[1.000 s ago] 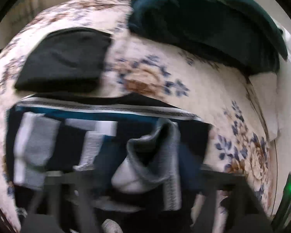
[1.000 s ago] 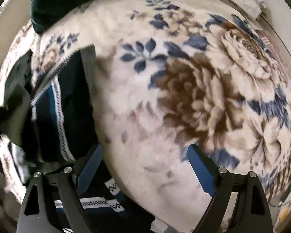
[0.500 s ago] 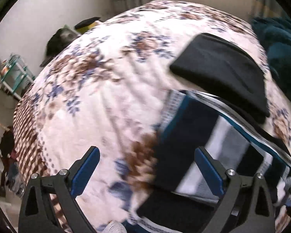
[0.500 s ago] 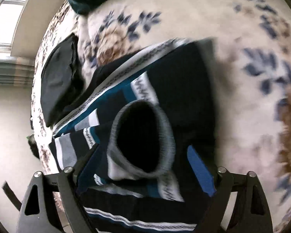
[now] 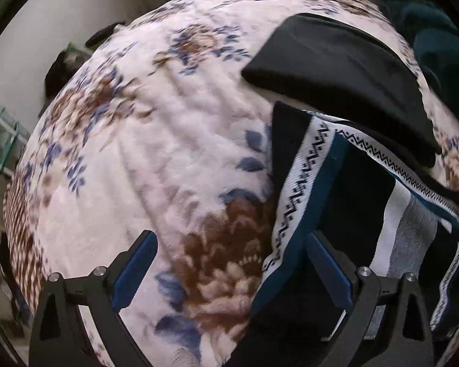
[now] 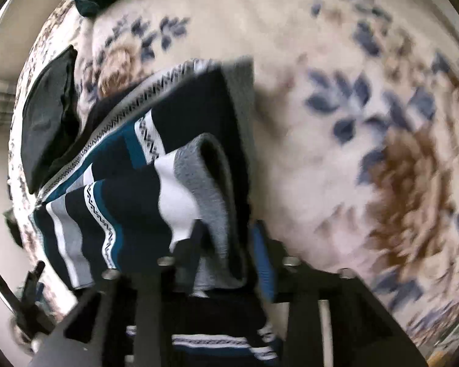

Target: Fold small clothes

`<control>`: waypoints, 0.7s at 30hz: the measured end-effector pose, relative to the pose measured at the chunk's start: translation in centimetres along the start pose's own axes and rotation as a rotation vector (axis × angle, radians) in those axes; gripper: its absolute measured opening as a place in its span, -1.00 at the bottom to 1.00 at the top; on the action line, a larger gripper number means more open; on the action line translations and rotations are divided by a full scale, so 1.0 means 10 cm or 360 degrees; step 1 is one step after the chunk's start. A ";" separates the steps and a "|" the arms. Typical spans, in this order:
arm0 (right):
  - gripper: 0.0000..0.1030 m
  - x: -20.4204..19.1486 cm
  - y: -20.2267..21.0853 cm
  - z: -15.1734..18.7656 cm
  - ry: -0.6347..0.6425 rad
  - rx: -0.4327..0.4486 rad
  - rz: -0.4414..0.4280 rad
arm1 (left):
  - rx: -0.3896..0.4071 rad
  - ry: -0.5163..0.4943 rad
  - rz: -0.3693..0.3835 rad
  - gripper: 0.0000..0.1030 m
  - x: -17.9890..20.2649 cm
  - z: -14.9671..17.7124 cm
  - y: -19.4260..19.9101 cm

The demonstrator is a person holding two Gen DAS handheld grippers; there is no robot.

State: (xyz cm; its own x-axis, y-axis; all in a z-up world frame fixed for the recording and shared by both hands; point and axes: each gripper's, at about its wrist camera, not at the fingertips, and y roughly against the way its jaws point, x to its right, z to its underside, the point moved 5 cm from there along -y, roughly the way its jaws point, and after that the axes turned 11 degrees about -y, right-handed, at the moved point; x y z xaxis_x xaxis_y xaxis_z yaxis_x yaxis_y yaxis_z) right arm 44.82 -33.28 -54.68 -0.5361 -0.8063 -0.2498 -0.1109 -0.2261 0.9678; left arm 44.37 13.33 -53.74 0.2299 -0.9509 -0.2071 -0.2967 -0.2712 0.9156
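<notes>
Since half a second ago your right gripper [image 6: 229, 263] has gone from spread wide over the striped sweater [image 6: 143, 183] to pinched on it: the blue pads now sit close together at the lower centre of the right wrist frame, clamping the grey ribbed cuff [image 6: 211, 189] of the folded-in sleeve. The frame is motion-blurred, most of all over the blanket on its right side.

Your left gripper [image 5: 229, 272] is spread wide as it was, holding nothing. Its view has shifted a little: the sweater [image 5: 352, 202] now sits larger in the lower right of the left wrist frame, its white zigzag band running down the middle right, and the right-hand finger [image 5: 327, 269] lies over the sweater's edge, while the left-hand finger [image 5: 134, 266] is above bare blanket.

The sweater lies on the floral blanket [image 5: 156, 159], which fills the left and centre of that frame. A folded black garment [image 5: 345, 70] rests in the upper right, its lower edge overlapping the sweater's far edge; in the right wrist frame it appears at the left edge [image 6: 49, 113]. A dark teal blanket [image 5: 440, 49] is heaped at the far right, well behind both. Beyond the bed, at the left edge, stands a green rack [image 5: 3, 140].
</notes>
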 end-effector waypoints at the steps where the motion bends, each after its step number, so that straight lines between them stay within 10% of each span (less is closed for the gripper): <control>1: -0.11 0.00 0.09 0.01 0.0006 0.0037 -0.0010 | 0.0001 -0.0043 -0.0023 0.94 0.03 -0.01 -0.05; 5: 0.02 0.00 -0.06 0.10 -0.0007 -0.0100 -0.0118 | -0.0127 -0.0147 -0.0111 0.98 0.06 0.02 -0.45; 9: 0.06 0.16 -0.44 0.17 0.0072 -0.0158 0.0277 | -0.0186 -0.0031 -0.0002 1.00 -0.08 -0.01 -0.51; 14: 0.11 0.01 0.11 0.31 -0.0013 0.0011 0.0087 | 0.0015 -0.0083 0.0042 1.00 0.03 -0.05 0.12; 21: 0.11 -0.46 -0.18 0.74 -0.0067 -0.0193 -0.0195 | -0.0038 -0.0226 0.0136 1.00 0.61 0.03 0.05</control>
State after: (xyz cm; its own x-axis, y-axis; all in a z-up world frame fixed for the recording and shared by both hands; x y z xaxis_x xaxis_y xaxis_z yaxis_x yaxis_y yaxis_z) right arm 41.26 -25.09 -55.03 -0.5598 -0.7455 -0.3617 -0.0771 -0.3877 0.9186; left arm 45.33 7.37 -54.61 0.0708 -0.9823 -0.1733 -0.2871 -0.1864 0.9396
